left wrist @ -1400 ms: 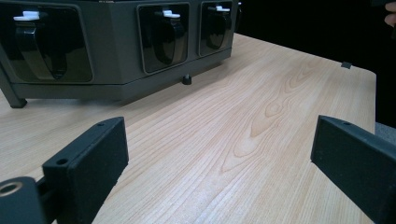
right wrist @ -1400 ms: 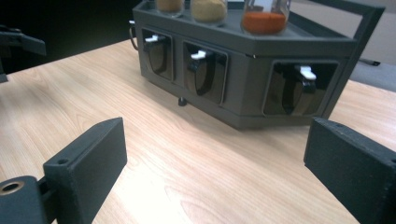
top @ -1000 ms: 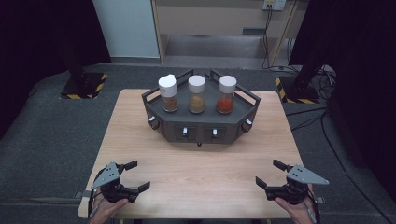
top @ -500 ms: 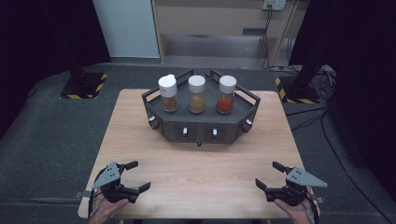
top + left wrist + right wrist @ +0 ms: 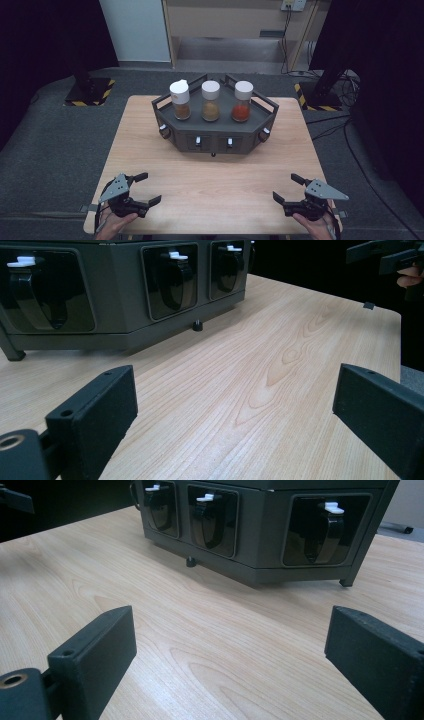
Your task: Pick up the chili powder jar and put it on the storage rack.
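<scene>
A dark grey angular rack (image 5: 215,137) stands at the back middle of the wooden table (image 5: 215,180). On it stand three white-capped spice jars: a brown one (image 5: 180,100), a tan one (image 5: 210,100) and a red one (image 5: 242,101). Its front faces carry recessed panels with white-tipped levers (image 5: 172,272) (image 5: 212,515). My left gripper (image 5: 145,189) rests open near the table's front left corner, nothing between its jaws (image 5: 235,405). My right gripper (image 5: 287,187) sits open near the front right corner, also holding nothing (image 5: 230,645).
Grey floor surrounds the table, with black stands on yellow-and-black striped bases (image 5: 90,92) at back left and back right. Cables (image 5: 330,127) trail on the floor at the right. A wide stretch of bare tabletop lies between the grippers and the rack.
</scene>
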Demonstrator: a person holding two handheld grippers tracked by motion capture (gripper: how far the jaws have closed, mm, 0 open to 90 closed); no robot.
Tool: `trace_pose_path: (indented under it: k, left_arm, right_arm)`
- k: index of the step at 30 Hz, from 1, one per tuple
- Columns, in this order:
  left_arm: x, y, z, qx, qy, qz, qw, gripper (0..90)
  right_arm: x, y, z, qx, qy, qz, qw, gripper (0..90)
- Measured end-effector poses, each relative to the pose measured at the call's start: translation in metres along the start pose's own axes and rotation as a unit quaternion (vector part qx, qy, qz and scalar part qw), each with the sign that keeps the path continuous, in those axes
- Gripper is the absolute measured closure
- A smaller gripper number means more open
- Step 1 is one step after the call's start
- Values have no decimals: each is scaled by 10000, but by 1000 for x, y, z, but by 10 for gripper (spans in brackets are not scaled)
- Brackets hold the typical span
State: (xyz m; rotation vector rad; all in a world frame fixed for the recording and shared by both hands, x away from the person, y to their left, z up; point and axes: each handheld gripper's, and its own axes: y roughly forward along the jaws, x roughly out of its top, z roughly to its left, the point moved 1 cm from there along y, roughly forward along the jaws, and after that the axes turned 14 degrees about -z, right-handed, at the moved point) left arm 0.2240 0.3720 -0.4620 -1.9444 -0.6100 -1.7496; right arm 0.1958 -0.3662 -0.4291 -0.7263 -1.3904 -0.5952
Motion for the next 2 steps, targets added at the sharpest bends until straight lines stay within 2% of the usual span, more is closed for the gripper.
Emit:
trace_pose_path:
  k: [2]
  left_arm:
    - [0, 0, 0, -3, 2, -2, 10000, 28]
  right_arm:
    - [0, 0, 0, 2, -2, 0, 10000, 62]
